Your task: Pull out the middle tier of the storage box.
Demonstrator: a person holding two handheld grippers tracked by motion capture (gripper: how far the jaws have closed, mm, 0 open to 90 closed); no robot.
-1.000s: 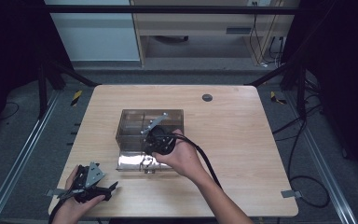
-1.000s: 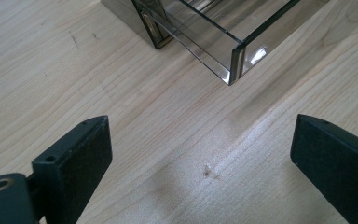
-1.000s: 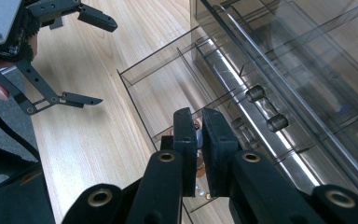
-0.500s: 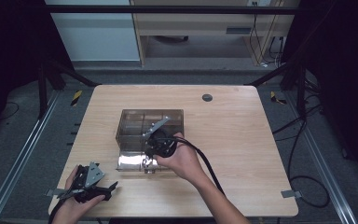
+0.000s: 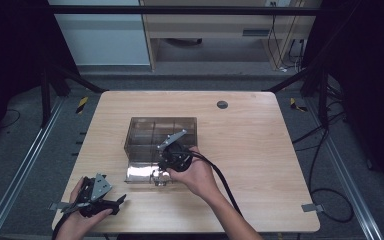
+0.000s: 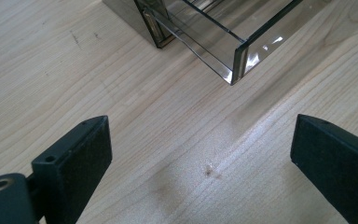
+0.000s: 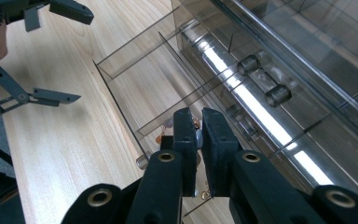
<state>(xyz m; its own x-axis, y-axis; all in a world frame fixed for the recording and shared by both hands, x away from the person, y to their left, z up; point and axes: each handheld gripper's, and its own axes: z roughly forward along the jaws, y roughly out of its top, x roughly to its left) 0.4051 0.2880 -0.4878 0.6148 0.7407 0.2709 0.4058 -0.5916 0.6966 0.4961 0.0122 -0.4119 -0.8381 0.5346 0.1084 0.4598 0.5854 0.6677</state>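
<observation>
The clear drawer box point(image 5: 152, 137) sits near the middle of my worktop point(image 5: 260, 150) — smoky transparent plastic, divided by thin walls into a grid of compartments. Its bottom drawer point(image 7: 168, 93) is pulled out toward me, see-through as well, with partitions inside and a round knob on its front. In the right gripper view, small metal bits, coppery and silver, lie in the compartment under my jaws; I cannot tell what they are. My right gripper point(image 7: 198, 126) points down into that drawer, jaws pressed almost together — whether they pinch anything I cannot tell. My left gripper point(image 5: 92, 197) rests at the worktop's near left edge, jaws spread wide over bare wood. I can read no labels or writing anywhere.
</observation>
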